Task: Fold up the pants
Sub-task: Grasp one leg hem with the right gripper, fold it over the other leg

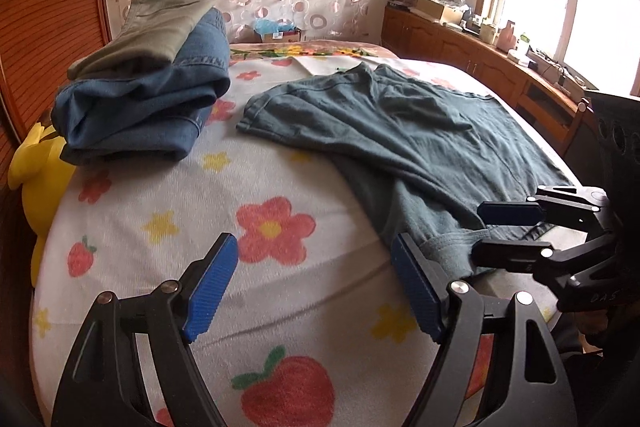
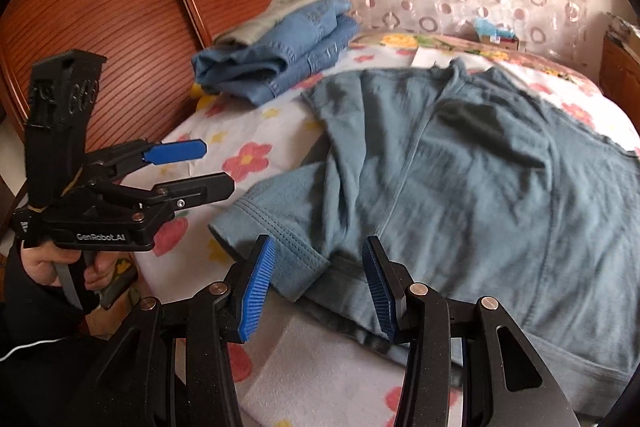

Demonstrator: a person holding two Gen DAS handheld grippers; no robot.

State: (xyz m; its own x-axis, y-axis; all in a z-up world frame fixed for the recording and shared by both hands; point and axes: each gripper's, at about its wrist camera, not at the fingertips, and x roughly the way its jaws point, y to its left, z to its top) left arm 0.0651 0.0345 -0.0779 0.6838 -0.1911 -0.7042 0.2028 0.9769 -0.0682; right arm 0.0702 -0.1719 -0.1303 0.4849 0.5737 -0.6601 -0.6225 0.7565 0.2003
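Dark teal pants lie spread and creased on the flowered bed cover; they also show in the right wrist view. My left gripper is open and empty, just left of the pants' near cuff. My right gripper is open, its jaws on either side of the same cuff, low over the bed. The right gripper also shows in the left wrist view, and the left gripper in the right wrist view.
A stack of folded jeans and olive trousers sits at the far left of the bed. A yellow plush toy lies by the wooden wardrobe. A wooden sideboard with clutter runs under the window.
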